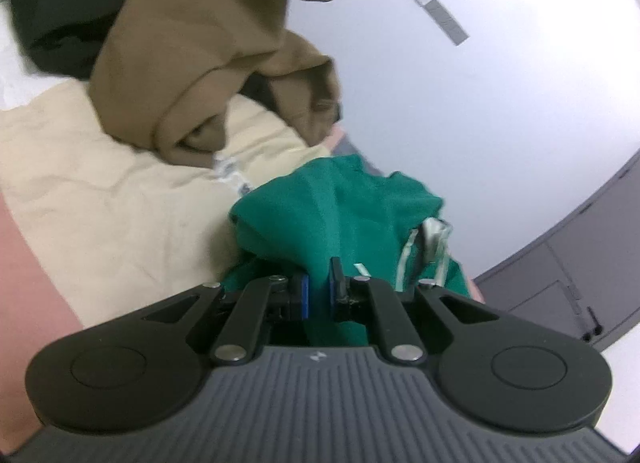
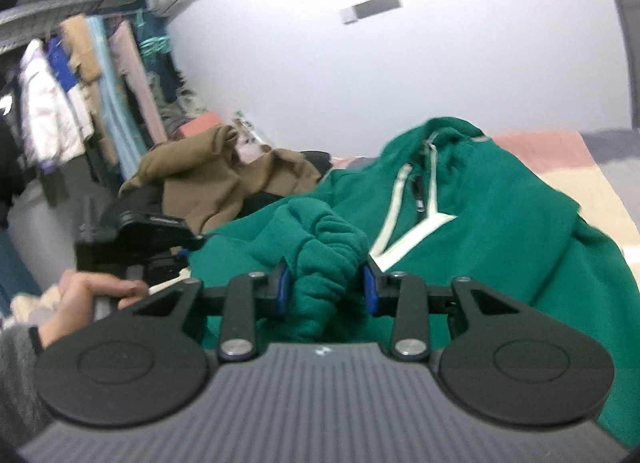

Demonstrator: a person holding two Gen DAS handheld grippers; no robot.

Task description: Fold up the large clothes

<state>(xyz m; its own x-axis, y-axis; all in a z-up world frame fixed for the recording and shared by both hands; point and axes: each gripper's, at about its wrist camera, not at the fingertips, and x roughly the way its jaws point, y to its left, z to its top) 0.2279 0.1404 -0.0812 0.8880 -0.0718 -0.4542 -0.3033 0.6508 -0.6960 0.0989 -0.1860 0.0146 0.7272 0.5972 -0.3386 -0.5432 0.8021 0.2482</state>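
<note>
Left gripper (image 1: pixel 318 291) and right gripper (image 2: pixel 325 287) each pinch the green hoodie (image 2: pixel 500 215), spreading it; brown garment (image 2: pixel 208 183) at ten o'clock.

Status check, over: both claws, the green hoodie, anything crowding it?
Left claw shut on green hoodie. Right claw clamped on its bunched cuff. Brown garment heaped beside it on the bed.

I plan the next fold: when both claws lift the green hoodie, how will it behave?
The green hoodie will probably sag: it bunches between the right claw fingers. Its thick fleece looks rather heavy. Its white drawstrings may dangle, and the left claw pinches only a thin fold.
</note>
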